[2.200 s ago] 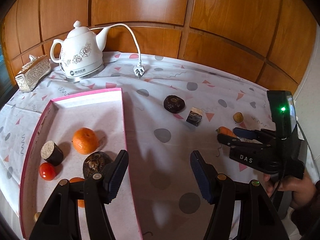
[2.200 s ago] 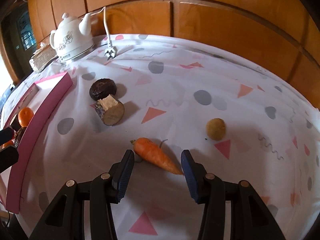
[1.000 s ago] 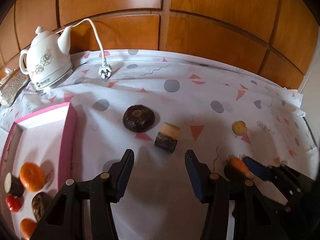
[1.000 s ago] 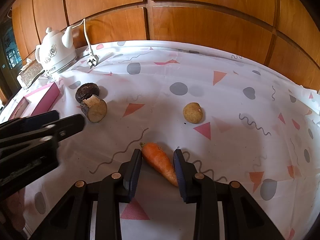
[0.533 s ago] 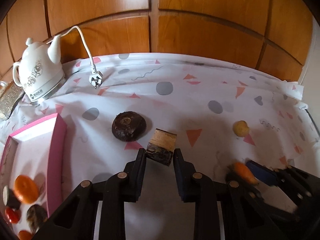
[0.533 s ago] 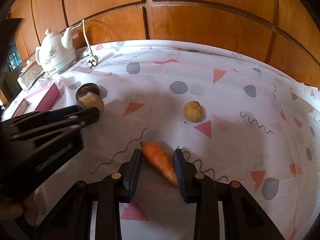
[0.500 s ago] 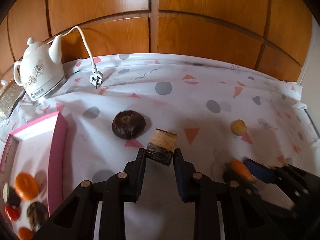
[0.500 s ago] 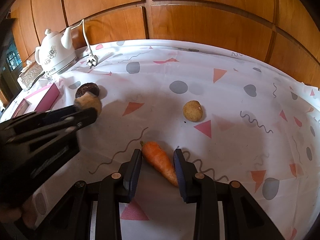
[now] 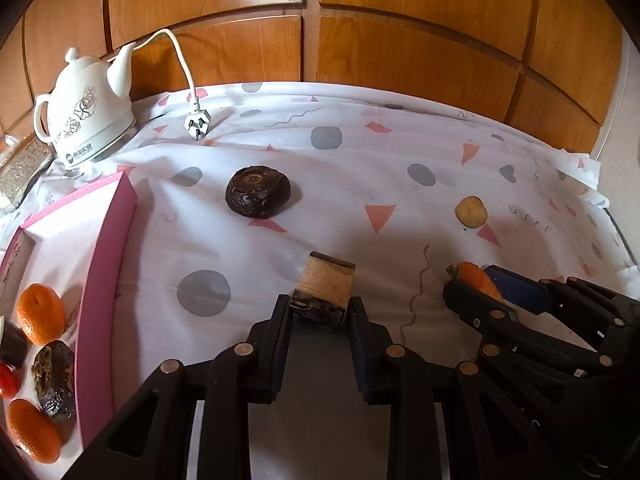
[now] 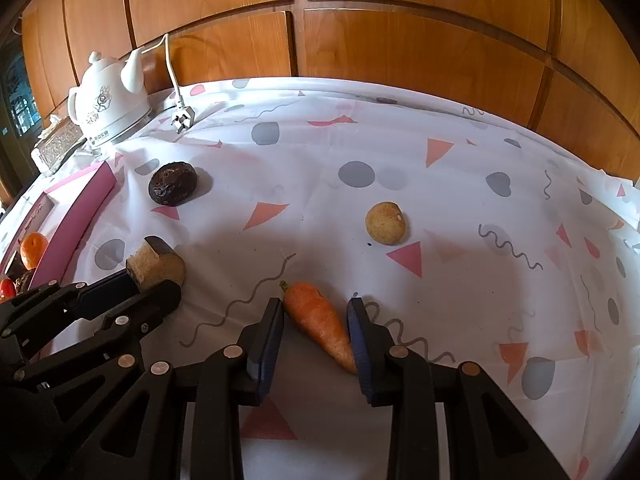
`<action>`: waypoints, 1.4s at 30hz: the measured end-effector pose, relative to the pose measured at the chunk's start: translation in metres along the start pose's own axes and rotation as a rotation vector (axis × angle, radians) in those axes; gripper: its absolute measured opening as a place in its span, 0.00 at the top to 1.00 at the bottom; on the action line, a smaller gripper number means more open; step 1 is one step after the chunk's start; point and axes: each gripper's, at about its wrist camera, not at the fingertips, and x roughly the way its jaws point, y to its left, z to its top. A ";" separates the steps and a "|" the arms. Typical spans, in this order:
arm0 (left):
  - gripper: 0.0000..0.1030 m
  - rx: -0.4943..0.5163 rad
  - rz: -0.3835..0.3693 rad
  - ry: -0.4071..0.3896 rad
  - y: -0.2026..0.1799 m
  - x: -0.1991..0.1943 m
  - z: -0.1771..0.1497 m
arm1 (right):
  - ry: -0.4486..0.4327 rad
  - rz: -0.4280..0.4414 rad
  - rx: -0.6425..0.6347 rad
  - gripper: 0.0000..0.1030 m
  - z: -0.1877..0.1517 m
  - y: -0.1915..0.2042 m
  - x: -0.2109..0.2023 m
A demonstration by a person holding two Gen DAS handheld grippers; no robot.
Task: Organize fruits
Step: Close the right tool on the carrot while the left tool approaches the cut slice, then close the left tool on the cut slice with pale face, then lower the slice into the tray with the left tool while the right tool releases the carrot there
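Left gripper [image 9: 321, 314] is clamped on the cut dark-skinned chunk [image 9: 324, 294]. Right gripper [image 10: 316, 316] is clamped on the carrot [image 10: 318, 318], beside it.

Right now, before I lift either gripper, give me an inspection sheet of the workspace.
Surface: table under a white patterned tablecloth, creased near the kettle.
Job's things: cut dark-skinned chunk between the left gripper's fingers; carrot between the right gripper's fingers; dark round fruit and small tan fruit loose on the cloth; pink tray holding oranges, a tomato and dark pieces.
Clutter: white kettle, ornate box beside it.
Grippers: left gripper shut on the chunk; right gripper shut on the carrot.
Cables: kettle cord with its plug lying unplugged on the cloth.
Surroundings: wood-panelled wall behind the table.
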 end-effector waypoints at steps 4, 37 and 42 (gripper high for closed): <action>0.73 0.000 0.000 0.001 0.000 0.000 0.000 | 0.001 0.000 -0.001 0.68 0.000 0.000 0.000; 0.73 -0.036 -0.039 -0.088 0.018 -0.070 0.007 | 0.011 -0.039 -0.007 0.69 -0.002 0.008 -0.007; 0.73 -0.046 -0.035 -0.101 0.022 -0.079 0.004 | 0.005 -0.103 0.017 0.70 0.005 0.003 -0.006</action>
